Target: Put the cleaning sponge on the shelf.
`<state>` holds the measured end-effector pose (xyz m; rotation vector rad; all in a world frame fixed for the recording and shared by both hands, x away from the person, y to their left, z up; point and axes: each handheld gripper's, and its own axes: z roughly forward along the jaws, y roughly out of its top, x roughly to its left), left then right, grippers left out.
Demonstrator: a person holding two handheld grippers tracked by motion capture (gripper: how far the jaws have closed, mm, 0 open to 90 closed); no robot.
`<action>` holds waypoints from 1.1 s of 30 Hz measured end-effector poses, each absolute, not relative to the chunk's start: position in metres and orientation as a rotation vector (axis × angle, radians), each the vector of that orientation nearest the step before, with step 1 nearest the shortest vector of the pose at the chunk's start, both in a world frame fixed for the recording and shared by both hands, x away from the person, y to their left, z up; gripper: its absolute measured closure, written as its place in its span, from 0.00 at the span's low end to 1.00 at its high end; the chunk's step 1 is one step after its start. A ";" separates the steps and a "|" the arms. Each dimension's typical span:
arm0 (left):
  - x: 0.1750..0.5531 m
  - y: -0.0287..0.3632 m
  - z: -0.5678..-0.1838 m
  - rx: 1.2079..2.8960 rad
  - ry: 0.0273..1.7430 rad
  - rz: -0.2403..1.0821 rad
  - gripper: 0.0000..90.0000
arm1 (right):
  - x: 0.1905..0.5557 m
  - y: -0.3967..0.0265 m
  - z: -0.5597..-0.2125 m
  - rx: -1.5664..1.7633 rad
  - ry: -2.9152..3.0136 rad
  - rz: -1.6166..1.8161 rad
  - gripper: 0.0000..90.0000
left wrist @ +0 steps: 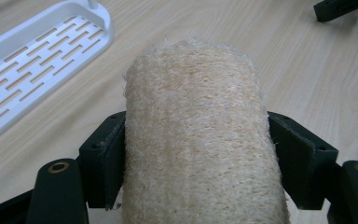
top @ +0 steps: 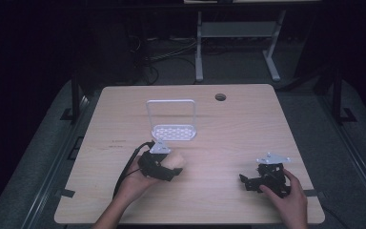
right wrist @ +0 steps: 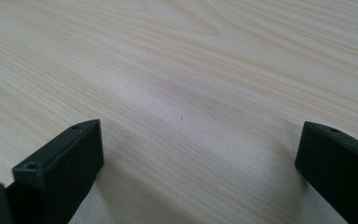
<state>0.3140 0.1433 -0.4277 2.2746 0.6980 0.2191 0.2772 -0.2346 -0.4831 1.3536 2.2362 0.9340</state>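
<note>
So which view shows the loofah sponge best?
The left gripper view: the loofah sponge sits large and sharp between the left tongs, which press its sides. In the high view it is a small pale lump. The right gripper view looks at bare table.

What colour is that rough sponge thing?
Pale beige, fibrous loofah; clearest in the left gripper view.

two hand-held grippers, both matt black. the left gripper (top: pixel 164 167) has a grey three-cornered plate on top and a black cable trailing off it; its blocky jaws show round brass-ringed screw holes. the right gripper (top: pixel 248 182) carries the same grey plate. both forearms are unsleeved.
</note>
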 end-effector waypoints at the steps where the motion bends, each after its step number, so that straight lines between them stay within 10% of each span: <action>1: 0.315 0.143 -0.427 2.271 0.700 0.219 0.29 | 0.277 -0.235 -0.483 1.354 2.236 0.934 0.01; 33: 0.360 0.142 -0.416 2.250 0.742 0.280 0.29 | 0.277 -0.235 -0.483 1.354 2.237 0.935 0.01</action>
